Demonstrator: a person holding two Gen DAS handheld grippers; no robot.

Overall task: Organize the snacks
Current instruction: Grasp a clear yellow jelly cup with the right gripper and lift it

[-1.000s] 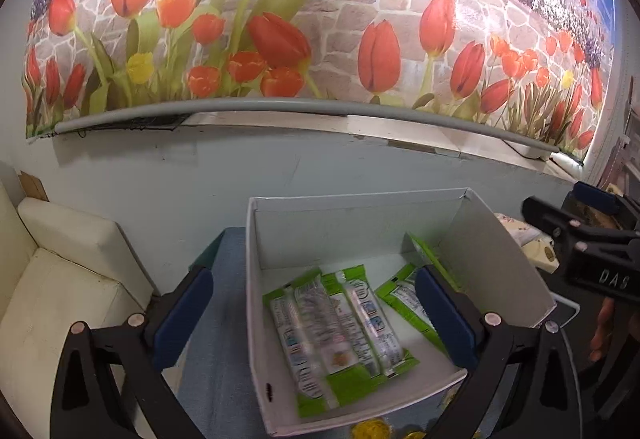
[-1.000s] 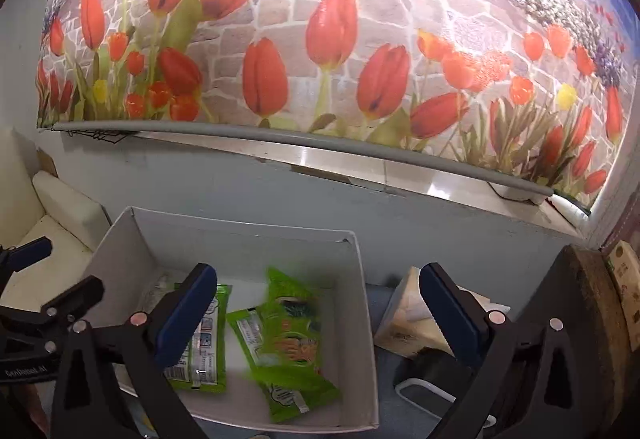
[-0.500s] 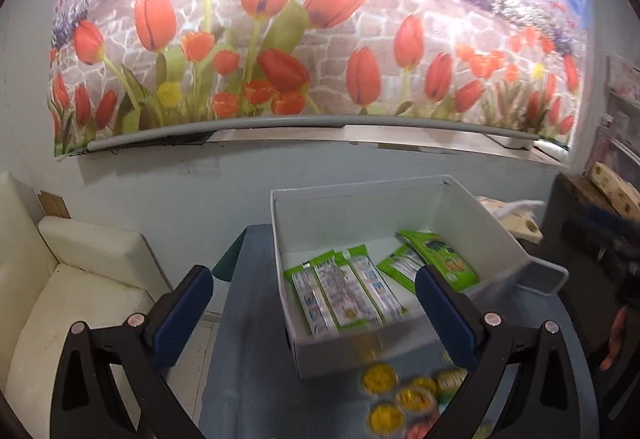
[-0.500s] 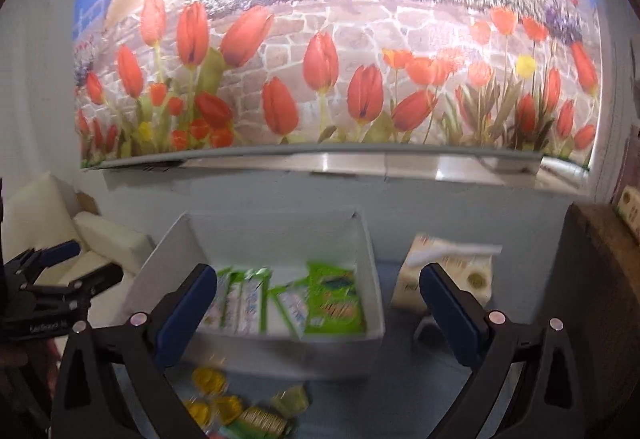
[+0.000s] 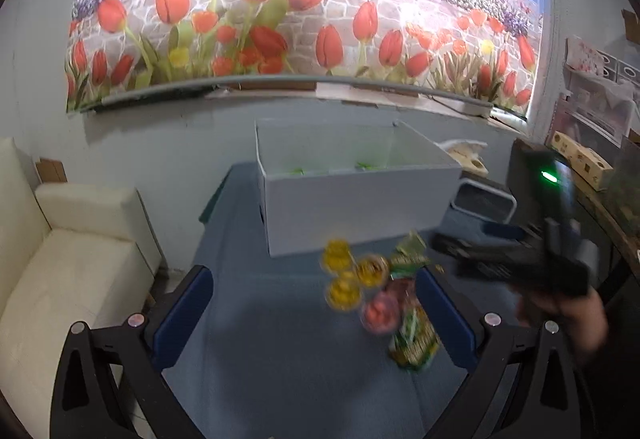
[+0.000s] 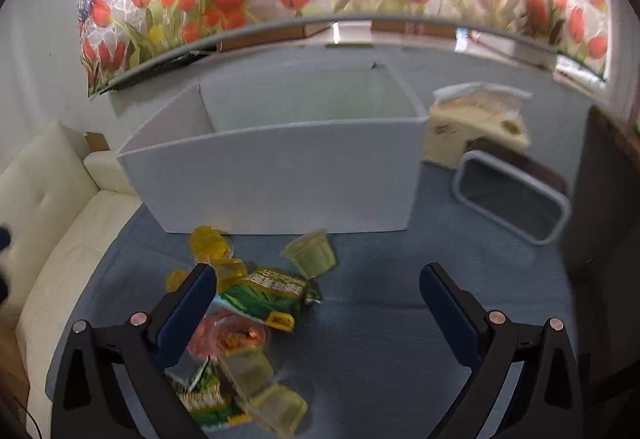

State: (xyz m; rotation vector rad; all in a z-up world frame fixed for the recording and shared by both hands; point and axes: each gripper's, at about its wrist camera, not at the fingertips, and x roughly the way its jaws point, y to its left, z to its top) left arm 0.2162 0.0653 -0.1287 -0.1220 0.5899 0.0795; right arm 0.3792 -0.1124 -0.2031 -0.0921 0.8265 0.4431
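Note:
A white box (image 5: 360, 203) (image 6: 280, 179) stands at the back of the blue table; only slivers of green packets show over its near wall. In front of it lies a loose pile of snacks: yellow jelly cups (image 5: 340, 271) (image 6: 210, 243), a red jelly cup (image 5: 380, 313) (image 6: 236, 335), a pale green cup (image 6: 314, 253) and green-yellow packets (image 5: 414, 343) (image 6: 264, 295). My left gripper (image 5: 316, 319) is open, empty, above the table left of the pile. My right gripper (image 6: 318, 309) is open, empty, with its left finger over the pile. The right gripper's black body (image 5: 520, 263) and a hand show at the right of the left wrist view.
A cream sofa (image 5: 60, 279) (image 6: 48, 207) stands left of the table. A tissue box (image 6: 476, 127) and a grey-rimmed tray (image 6: 516, 195) sit right of the white box. A dark cabinet (image 6: 600, 199) bounds the right side. A tulip mural covers the wall behind.
Both grippers have pulled back from over the box and dropped lower. The box's inside is now mostly hidden, and the snack pile in front of it has come into view.

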